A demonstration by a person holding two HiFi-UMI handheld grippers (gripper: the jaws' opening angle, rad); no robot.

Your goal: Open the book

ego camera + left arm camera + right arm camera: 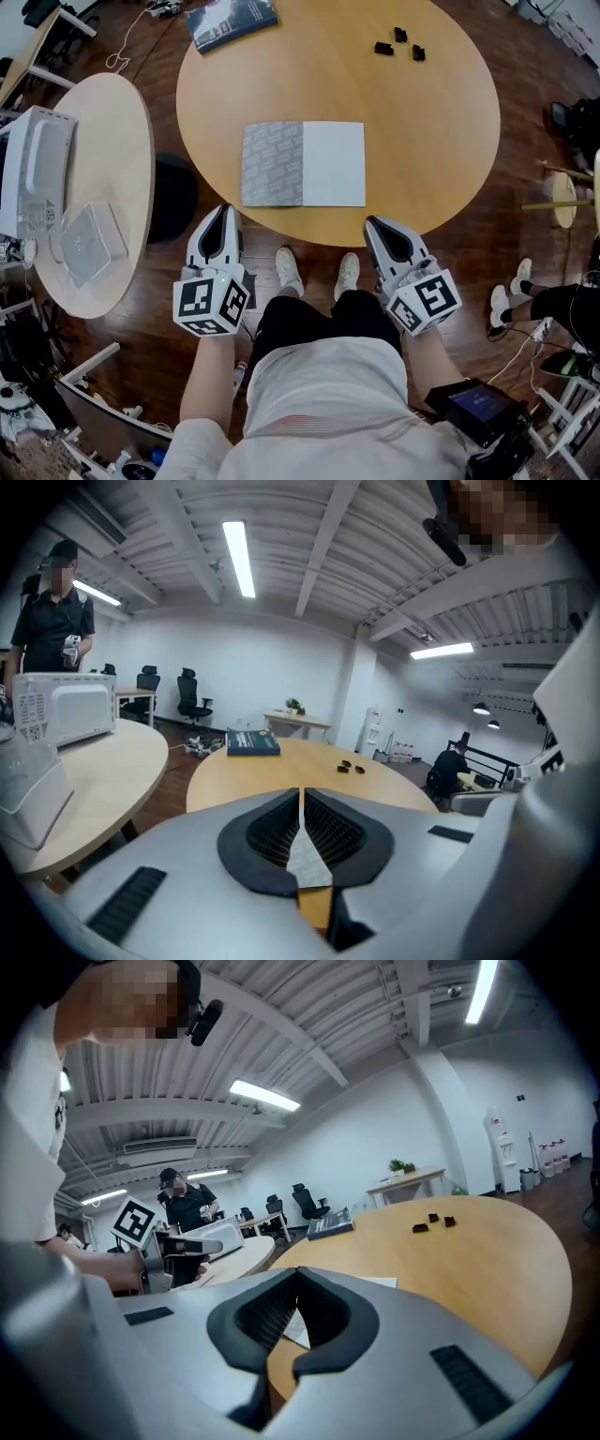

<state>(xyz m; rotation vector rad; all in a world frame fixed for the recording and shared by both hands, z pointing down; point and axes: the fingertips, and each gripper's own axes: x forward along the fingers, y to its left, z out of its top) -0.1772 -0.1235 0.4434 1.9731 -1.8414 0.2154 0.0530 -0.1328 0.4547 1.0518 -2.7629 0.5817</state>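
The book lies open flat on the round wooden table, near its front edge. Its left side is grey and patterned, its right side plain white. My left gripper is shut and empty, hanging just off the table's edge below the book's left corner. On the other side my right gripper is shut and empty, just below the book's right corner. In the left gripper view the jaws meet, with a strip of the book showing behind them. The right gripper view shows closed tips and the white page beyond.
A closed blue book lies at the table's far left and three small black pieces at the far right. A second round table to the left carries a white device and a clear box. Another person's shoes are at the right.
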